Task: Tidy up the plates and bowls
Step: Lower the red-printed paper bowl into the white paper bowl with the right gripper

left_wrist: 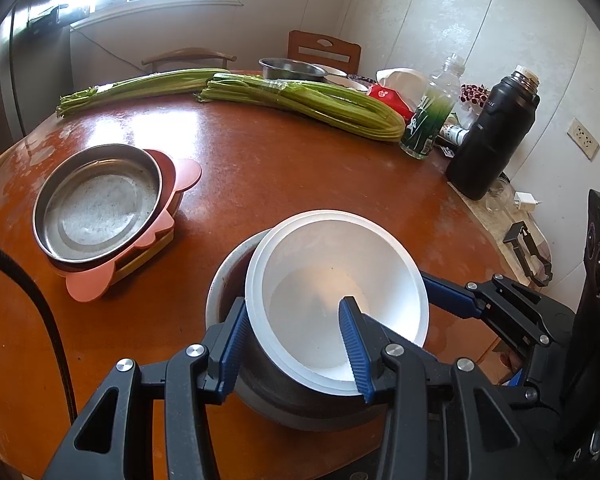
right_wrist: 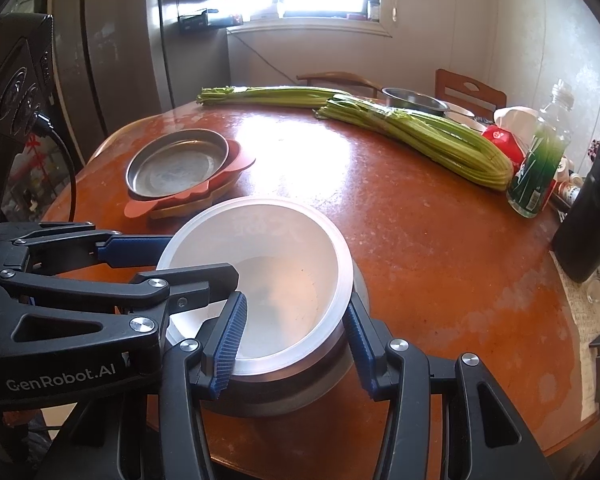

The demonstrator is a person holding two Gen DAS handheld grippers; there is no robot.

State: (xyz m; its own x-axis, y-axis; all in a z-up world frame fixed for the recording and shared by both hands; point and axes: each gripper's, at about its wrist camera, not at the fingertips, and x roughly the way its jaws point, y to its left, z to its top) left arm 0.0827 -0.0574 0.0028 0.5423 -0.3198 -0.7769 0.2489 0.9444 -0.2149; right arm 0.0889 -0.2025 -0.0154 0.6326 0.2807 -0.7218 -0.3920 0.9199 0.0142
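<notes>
I've got the white bowl [left_wrist: 336,300] pinched at opposite rims, left claw [left_wrist: 296,344] and right claw [right_wrist: 296,340] both clamped, plate stack [left_wrist: 100,208] waiting upper left.

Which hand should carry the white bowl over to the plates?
Left, probably. The left gripper is shut on the white bowl on the side nearer the plate stack. The right gripper grips its far side.
</notes>
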